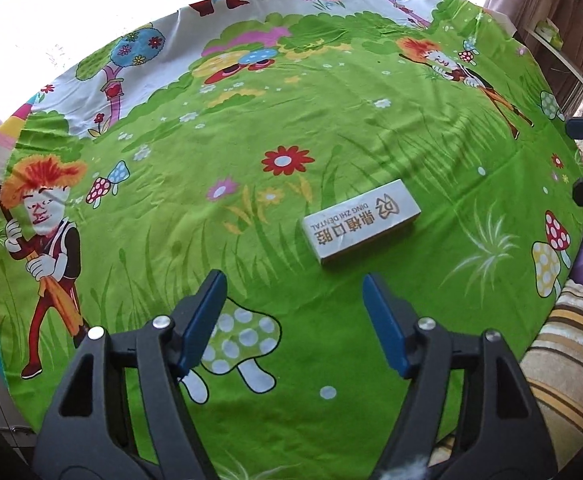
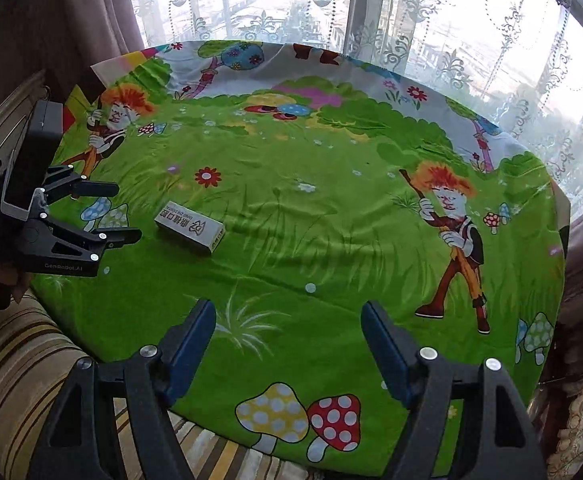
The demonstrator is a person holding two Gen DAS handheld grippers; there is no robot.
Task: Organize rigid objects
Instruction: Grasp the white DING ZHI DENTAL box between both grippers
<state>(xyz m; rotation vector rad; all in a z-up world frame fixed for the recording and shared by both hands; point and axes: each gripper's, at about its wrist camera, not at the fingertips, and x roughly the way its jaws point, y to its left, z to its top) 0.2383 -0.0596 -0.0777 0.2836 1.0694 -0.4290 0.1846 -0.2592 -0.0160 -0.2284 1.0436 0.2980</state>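
Observation:
A small white rectangular box [image 1: 361, 222] printed with gold letters lies flat on the table's green cartoon cloth [image 1: 211, 208]. My left gripper [image 1: 293, 284] hovers just short of the box and slightly to its left, open, with only cloth between its blue pads. In the right wrist view the same box [image 2: 190, 227] sits at centre left, and the left gripper [image 2: 125, 213] comes in from the left edge with its fingertips close beside it. My right gripper [image 2: 288, 310] is open over the near part of the cloth [image 2: 331, 240], well apart from the box, holding nothing.
A striped cushion [image 1: 571, 340] [image 2: 19, 360] lies against the table's near edge. Lace curtains [image 2: 371, 8] and windows stand behind the far edge, with brown drapes [image 2: 71, 20] at the sides. A shelf [image 1: 563, 52] is at the far right.

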